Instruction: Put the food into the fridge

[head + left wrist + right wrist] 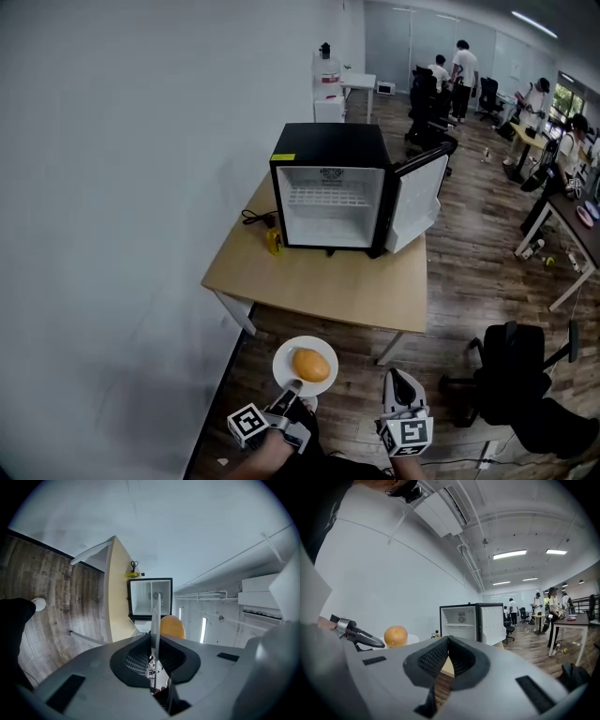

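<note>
A round orange food item (310, 364) lies on a white plate (281, 361) held out over the wooden floor, short of the table. My left gripper (292, 389) is shut on the plate's near rim. In the left gripper view the plate (155, 616) shows edge-on between the jaws, with the food (171, 626) to its right. The black mini fridge (328, 150) stands on the table with its door (417, 202) swung open to the right and nothing on its shelf. My right gripper (401, 382) is shut and holds nothing. The right gripper view shows the food (395, 635) at left and the fridge (461, 623) ahead.
The light wooden table (319, 281) stands against the white wall at left. A yellow object (273, 241) and a black cable (255, 218) lie left of the fridge. A black office chair (511, 375) stands to my right. Desks and several people are at the back right.
</note>
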A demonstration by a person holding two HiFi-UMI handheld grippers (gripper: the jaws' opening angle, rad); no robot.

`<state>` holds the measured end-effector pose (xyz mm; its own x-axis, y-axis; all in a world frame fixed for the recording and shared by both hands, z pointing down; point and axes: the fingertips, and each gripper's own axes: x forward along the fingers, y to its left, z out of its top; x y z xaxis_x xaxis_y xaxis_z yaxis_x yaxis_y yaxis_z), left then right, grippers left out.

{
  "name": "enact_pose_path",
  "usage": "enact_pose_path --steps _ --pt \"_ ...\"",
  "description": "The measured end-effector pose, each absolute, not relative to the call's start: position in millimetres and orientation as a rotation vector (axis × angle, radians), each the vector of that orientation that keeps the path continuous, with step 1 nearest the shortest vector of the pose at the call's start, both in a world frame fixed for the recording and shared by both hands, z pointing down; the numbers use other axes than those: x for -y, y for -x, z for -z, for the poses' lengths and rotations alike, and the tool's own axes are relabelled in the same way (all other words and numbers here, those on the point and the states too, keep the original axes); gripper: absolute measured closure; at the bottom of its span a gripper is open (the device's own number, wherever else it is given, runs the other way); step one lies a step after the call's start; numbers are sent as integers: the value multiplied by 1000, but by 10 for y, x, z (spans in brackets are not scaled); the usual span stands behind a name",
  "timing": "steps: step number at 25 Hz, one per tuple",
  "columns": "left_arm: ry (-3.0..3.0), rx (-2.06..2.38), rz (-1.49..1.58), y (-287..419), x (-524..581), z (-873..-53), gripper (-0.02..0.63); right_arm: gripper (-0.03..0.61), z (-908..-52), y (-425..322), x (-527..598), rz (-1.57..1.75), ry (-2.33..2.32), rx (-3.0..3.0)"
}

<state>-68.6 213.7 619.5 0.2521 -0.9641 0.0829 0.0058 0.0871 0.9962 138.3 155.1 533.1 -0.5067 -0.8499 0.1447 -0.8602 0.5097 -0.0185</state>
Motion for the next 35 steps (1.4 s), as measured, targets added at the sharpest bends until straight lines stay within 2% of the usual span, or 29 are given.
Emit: enact_pose_path --steps 20,35 --pt "-1318 937 841 1098 -400 -5959 581 518 -5133 -725 9 -174 -1623 2574" --pt "-1407 857 735 1272 713 -5940 581 518 -5427 -416 535 -210 -1691 2446"
